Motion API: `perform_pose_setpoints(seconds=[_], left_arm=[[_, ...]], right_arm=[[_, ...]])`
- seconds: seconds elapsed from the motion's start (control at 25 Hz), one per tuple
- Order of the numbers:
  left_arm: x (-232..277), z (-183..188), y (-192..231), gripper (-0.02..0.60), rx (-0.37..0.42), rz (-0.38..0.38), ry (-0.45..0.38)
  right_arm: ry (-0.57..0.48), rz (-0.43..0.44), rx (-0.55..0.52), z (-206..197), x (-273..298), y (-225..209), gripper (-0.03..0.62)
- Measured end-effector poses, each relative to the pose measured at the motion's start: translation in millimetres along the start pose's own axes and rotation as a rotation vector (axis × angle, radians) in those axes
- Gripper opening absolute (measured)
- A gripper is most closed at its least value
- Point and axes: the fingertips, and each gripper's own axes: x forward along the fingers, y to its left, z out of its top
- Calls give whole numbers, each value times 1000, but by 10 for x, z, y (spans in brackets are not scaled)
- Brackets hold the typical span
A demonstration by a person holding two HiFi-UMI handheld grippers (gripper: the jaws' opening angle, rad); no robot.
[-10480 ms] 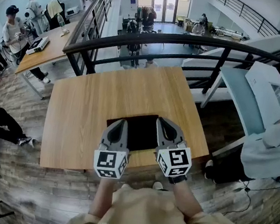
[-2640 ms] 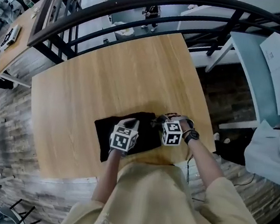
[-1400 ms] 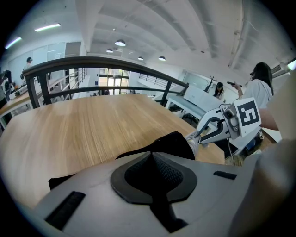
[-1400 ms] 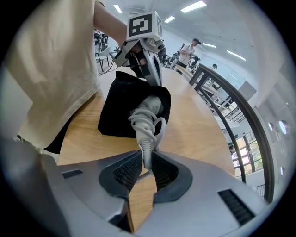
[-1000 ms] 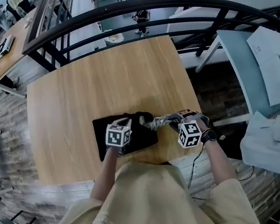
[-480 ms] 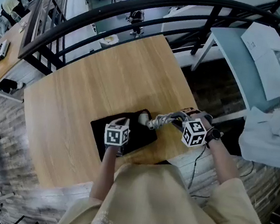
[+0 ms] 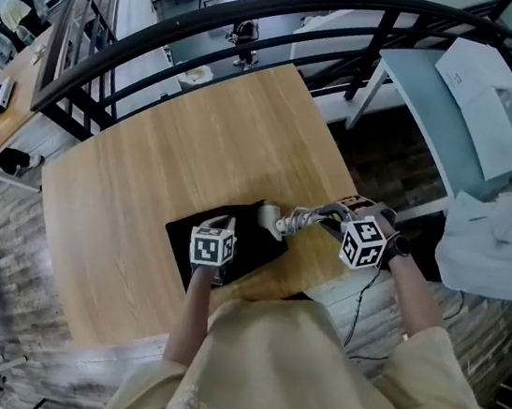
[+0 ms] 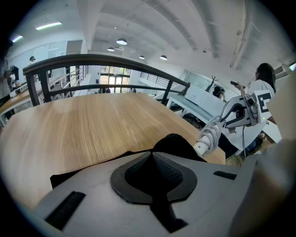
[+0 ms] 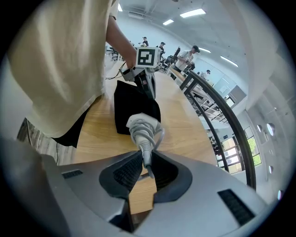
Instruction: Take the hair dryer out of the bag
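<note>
A black bag lies flat near the front edge of the wooden table. My left gripper is shut on its fabric and pins it down; in the left gripper view the jaws are closed on black cloth. The white hair dryer, with its grey cord wound round the handle, sticks out of the bag's right end. My right gripper is shut on that cord-wrapped handle. In the right gripper view the hair dryer runs from the jaws to the bag. How much of it stays inside the bag is hidden.
A black curved railing runs behind the table's far edge. A light desk with papers stands to the right, with a seated person beside it. The table's right front corner lies under my right gripper.
My right gripper has drawn to the right and risen a little, and more of the hair dryer shows outside the bag. The left gripper has kept still on the bag.
</note>
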Motion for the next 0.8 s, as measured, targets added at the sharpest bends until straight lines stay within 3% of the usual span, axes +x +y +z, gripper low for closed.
perform_pose_setpoints(seconds=[0.44,0.8], left_arm=[[36,-22,-13,20,9,1,12],[19,-46,38,20,-9,1,7]], right_arm=[[28,-44,38,-184,-264,4,57],[94,-157,289,-484,-309,-34,52]])
